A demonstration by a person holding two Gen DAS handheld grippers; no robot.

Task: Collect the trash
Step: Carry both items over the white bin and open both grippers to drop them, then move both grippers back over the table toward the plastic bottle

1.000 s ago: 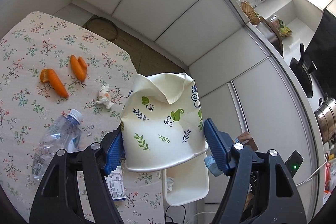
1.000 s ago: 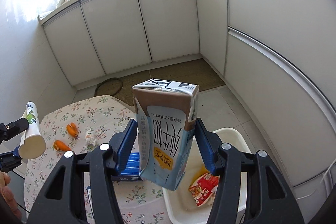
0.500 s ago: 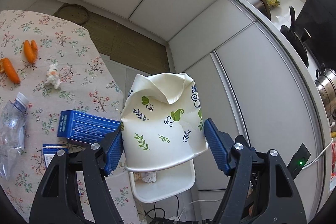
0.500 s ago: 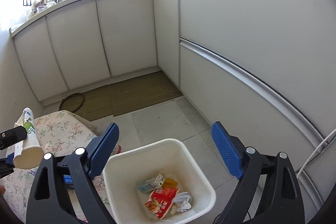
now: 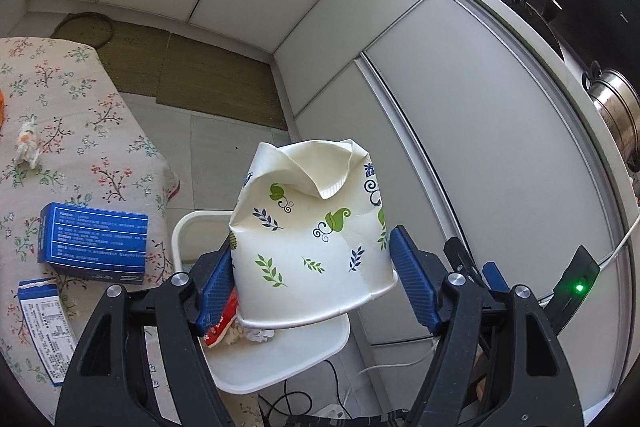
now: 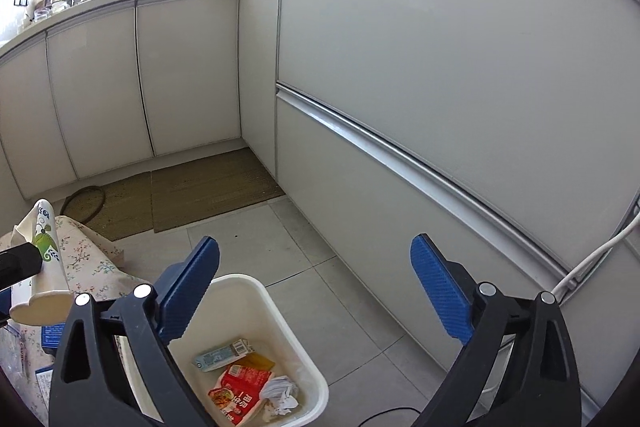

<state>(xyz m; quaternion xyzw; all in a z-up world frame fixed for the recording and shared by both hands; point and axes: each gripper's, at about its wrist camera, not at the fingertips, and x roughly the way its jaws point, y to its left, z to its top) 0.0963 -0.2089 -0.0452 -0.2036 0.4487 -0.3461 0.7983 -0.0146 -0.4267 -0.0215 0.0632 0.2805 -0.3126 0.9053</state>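
left gripper [image 5: 312, 281]: crumpled paper cup [image 5: 312, 239] is pinched between the blue pads, held above the white bin [image 5: 280, 367] | right gripper [image 6: 316, 291]: jaws are opening wide, nothing between them, bin below | milk carton [image 6: 224, 351] is seen lying in bin

- The blue box [image 5: 94, 243] on the flowered cloth has white print, too small to read.
- The red packet [image 6: 236, 393] in the bin carries Chinese characters (I cannot make them out).
- The carton [image 6: 224, 350] shows a barcode only.
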